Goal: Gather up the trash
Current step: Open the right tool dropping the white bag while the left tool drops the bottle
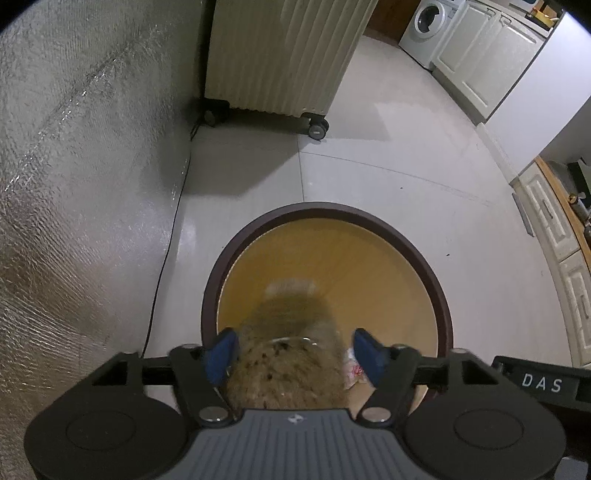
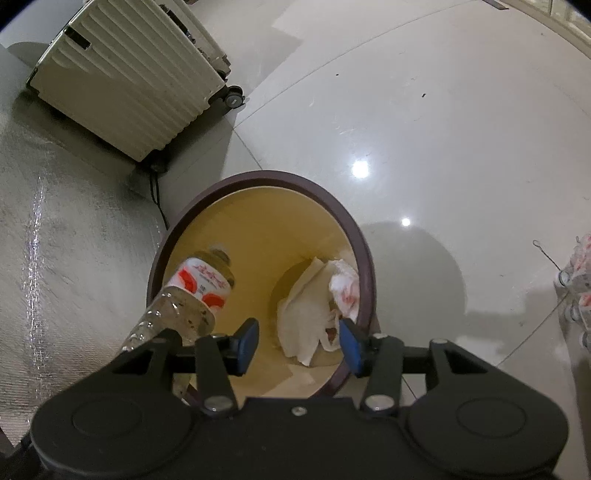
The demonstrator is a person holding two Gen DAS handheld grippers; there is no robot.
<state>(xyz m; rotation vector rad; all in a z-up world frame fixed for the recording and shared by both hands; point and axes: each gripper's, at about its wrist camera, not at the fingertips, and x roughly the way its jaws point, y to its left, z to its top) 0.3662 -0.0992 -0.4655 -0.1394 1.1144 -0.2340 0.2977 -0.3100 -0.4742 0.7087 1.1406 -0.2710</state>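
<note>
A round bin with a dark brown rim (image 1: 325, 210) and yellow inside stands on the floor, also in the right wrist view (image 2: 280, 177). A clear plastic bottle (image 1: 291, 354) with a red-and-white label (image 2: 201, 282) points neck-down into the bin, blurred. My left gripper (image 1: 295, 350) is open around it; its blue pads (image 1: 221, 354) stand a little apart from the bottle. My right gripper (image 2: 297, 345) is open and empty above the bin's near rim. White crumpled paper (image 2: 306, 317) and a red-printed wrapper (image 2: 345, 288) lie in the bin.
A cream ribbed suitcase on wheels (image 1: 280, 59) stands behind the bin, also in the right wrist view (image 2: 129, 81). A silver foil mat (image 1: 74, 184) lies left, with a black cable (image 1: 166, 251) along it. Cabinets (image 1: 484, 62) and a washing machine (image 1: 428, 26) are far right. A bottle pack (image 2: 576, 284) sits right.
</note>
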